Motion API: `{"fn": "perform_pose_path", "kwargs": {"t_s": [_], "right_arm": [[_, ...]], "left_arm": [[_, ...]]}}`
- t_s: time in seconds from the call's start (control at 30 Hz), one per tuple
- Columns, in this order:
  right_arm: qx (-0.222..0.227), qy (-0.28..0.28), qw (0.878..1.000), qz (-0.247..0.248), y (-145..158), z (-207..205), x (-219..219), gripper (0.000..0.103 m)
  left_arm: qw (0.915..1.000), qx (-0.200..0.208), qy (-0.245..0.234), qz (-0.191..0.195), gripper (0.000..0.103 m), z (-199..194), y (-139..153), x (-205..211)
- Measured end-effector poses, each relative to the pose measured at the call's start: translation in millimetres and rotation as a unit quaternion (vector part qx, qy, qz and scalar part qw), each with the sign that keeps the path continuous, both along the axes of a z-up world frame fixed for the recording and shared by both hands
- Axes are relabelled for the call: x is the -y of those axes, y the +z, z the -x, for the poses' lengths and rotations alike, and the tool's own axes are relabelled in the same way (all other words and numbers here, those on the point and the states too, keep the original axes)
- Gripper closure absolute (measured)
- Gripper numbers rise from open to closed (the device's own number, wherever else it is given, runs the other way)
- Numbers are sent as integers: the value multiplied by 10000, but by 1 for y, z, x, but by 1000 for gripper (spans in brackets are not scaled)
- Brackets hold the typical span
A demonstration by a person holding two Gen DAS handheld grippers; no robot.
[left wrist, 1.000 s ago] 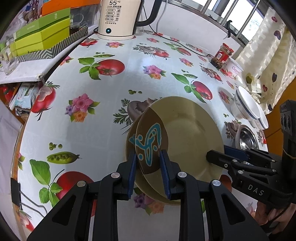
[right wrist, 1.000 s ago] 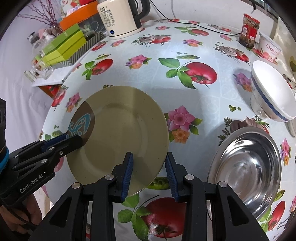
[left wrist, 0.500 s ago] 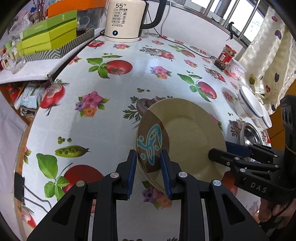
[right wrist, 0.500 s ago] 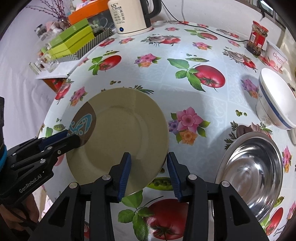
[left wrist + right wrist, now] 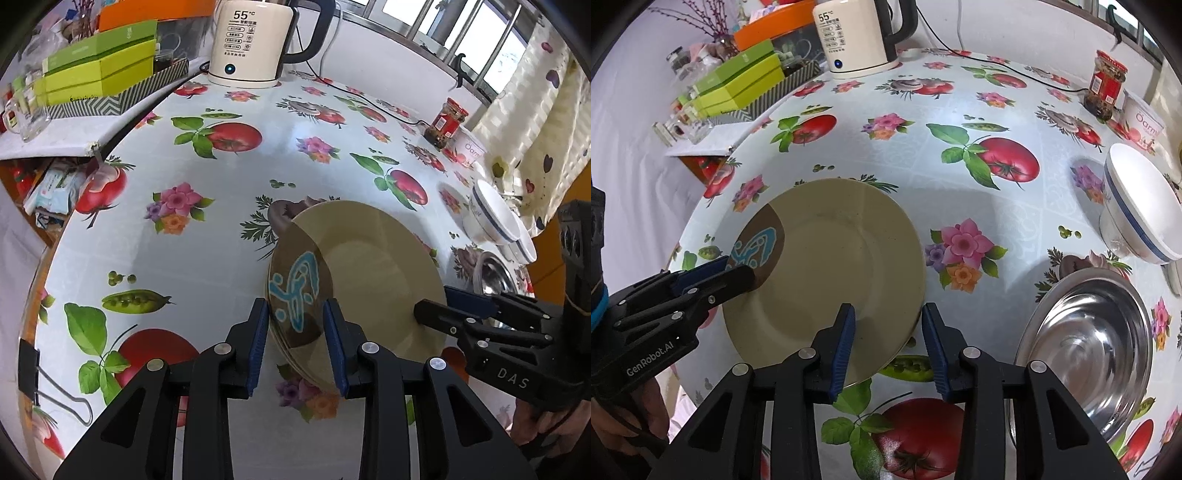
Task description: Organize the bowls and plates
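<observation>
A beige plate (image 5: 376,273) with a brown patch and a blue motif is seen on the tomato-print tablecloth (image 5: 221,206), near the table's front edge. In the left wrist view more plate rims show beneath it, so it appears to top a small stack.

The left gripper (image 5: 295,343) is spread, its blue pads (image 5: 257,339) set either side of the plate's patterned edge; the rim lies between them, and contact cannot be told. The right gripper (image 5: 888,347) is also spread, with the plate's opposite rim lying between its fingers; the rim is not pinched.

A steel bowl (image 5: 1089,347) is seen on the cloth to the plate's right, apart from it. A white bowl with a blue band (image 5: 1137,210) sits beyond that. A kettle (image 5: 255,40) stands at the table's far side.
</observation>
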State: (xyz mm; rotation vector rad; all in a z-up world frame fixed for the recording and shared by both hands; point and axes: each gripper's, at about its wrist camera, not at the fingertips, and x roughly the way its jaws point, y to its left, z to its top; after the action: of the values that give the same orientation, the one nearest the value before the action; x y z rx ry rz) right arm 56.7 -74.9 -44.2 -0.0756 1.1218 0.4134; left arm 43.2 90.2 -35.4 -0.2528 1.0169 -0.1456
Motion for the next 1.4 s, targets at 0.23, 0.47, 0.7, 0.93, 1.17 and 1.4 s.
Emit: {"fn": "perform_pose_path", "kwargs": {"t_s": [0.23, 0.47, 0.7, 0.93, 1.17, 1.4], "right_arm": [[98, -13, 9999, -83, 7, 3, 6, 66], [157, 7, 9996, -242, 20, 9, 12, 66], [474, 35, 9984, -310, 41, 20, 18, 66], [626, 59, 9976, -300, 49, 30, 25, 66], [725, 76, 9969, -293, 51, 42, 31, 66], [851, 49, 9956, -392, 58, 50, 43, 66]], "left_arm": [[9997, 174, 180, -29, 72, 2, 12, -7], [9994, 316, 125, 47, 72, 7, 28, 0], [9987, 503, 44, -7, 72, 13, 42, 9], [9985, 545, -90, -30, 72, 18, 46, 20], [9979, 603, -209, -59, 72, 22, 49, 32], [9966, 709, -413, -42, 72, 25, 54, 49]]}}
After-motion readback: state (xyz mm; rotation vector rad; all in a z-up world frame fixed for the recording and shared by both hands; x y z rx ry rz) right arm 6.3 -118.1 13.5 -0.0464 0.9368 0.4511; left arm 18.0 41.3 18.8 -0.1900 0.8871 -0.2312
